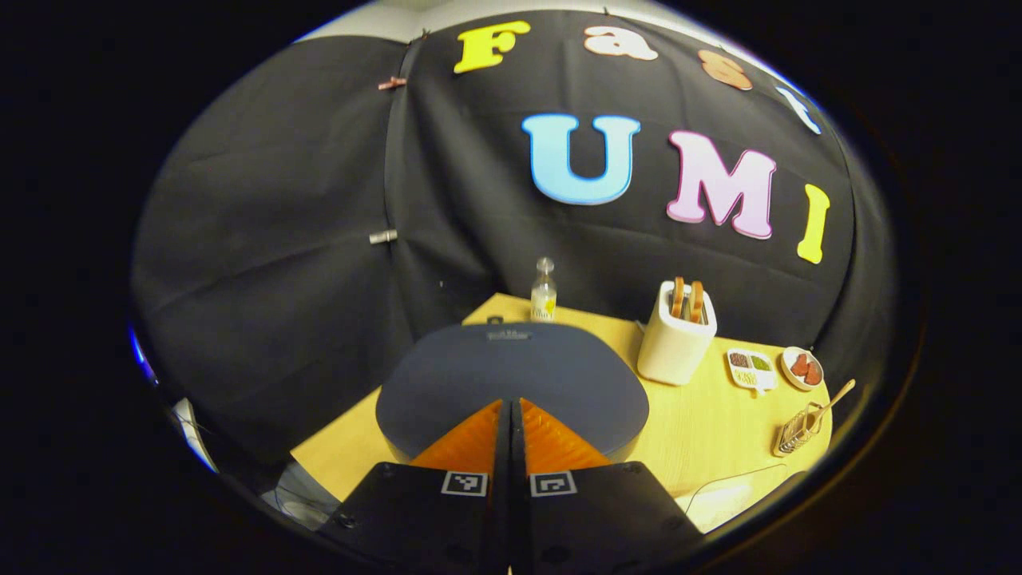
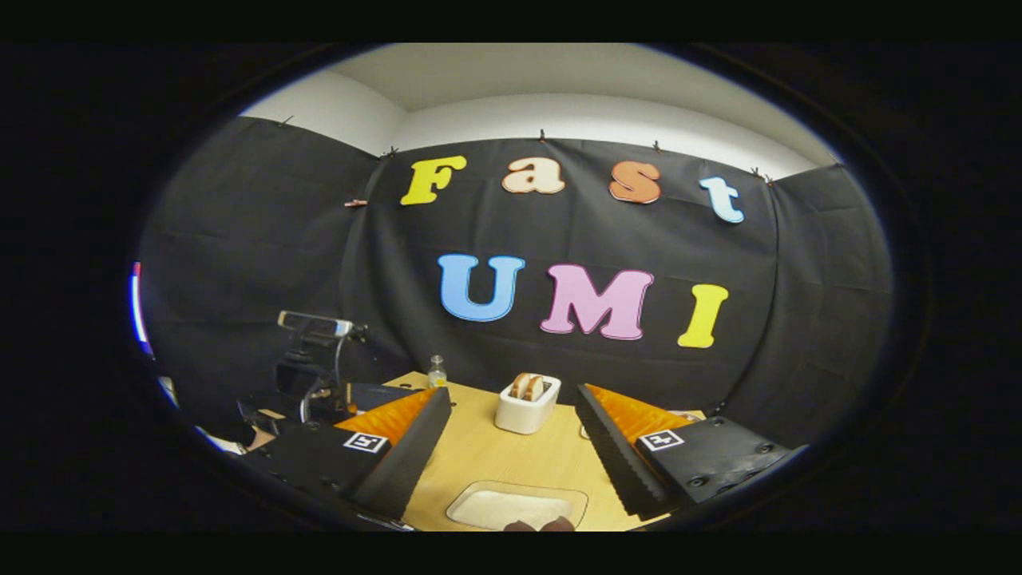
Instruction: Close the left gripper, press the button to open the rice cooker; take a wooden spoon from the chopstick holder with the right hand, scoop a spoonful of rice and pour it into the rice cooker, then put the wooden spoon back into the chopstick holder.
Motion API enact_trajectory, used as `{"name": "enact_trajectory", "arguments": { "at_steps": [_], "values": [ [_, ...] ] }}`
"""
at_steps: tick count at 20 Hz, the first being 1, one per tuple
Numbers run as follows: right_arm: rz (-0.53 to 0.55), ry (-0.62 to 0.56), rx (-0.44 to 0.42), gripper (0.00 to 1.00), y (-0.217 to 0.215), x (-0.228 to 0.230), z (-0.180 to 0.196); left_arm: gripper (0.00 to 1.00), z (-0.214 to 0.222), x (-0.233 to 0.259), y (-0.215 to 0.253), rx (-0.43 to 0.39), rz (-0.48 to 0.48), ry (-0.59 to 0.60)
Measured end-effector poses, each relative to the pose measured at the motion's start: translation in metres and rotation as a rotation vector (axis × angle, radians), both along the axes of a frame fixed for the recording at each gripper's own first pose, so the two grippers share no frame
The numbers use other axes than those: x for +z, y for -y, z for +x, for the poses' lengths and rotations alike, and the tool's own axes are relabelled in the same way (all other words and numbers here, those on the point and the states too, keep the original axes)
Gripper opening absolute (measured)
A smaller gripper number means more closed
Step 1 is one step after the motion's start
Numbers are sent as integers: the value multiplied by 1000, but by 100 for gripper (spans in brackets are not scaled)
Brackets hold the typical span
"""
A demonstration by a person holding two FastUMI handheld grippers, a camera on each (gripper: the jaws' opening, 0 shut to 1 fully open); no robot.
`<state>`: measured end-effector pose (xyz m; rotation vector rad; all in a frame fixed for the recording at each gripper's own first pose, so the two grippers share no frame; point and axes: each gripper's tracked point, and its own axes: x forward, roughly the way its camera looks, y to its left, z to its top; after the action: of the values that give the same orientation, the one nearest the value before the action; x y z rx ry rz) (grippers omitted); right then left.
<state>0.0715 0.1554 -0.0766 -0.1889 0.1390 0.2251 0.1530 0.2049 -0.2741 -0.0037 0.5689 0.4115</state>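
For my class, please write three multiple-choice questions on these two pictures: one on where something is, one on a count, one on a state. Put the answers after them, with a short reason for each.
1. Where does the wooden spoon sit?
A. In the wire holder near the table's right edge
B. On the rice cooker's lid
C. Inside the toaster

2. How many slices of bread stand in the toaster?
A. None
B. Two
C. Four

3. What state is the rice cooker in?
A. Lid open
B. Lid shut
C. Lid taken off

Answers:
1 A: in the left gripper view the spoon's handle slants up out of the holder.
2 B: two brown slices stick out of the slots.
3 B: the dark lid lies flat, with the closed left tool over its near edge.
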Motion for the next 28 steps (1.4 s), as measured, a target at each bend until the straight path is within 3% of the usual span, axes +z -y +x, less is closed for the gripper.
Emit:
{"name": "enact_trajectory", "arguments": {
  "at_steps": [7, 22, 24, 26, 28],
  "values": [
    [19, 24, -25, 98, 23, 12, 0, 5, 18, 68, -10, 8, 37, 138],
    [46, 26, -86, 98, 69, 11, 14, 6, -6, 94, 9, -29, 37, 180],
    [31, 29, -102, 98, 80, 6, 16, 9, -7, 100, 22, -63, 7, 214],
    [24, 31, -126, 98, 97, 1, 19, 17, -9, 101, 43, -147, -29, 239],
    [29, 19, -147, 98, 113, -8, 21, 40, -16, 106, 54, -189, -29, 264]
  ]
}}
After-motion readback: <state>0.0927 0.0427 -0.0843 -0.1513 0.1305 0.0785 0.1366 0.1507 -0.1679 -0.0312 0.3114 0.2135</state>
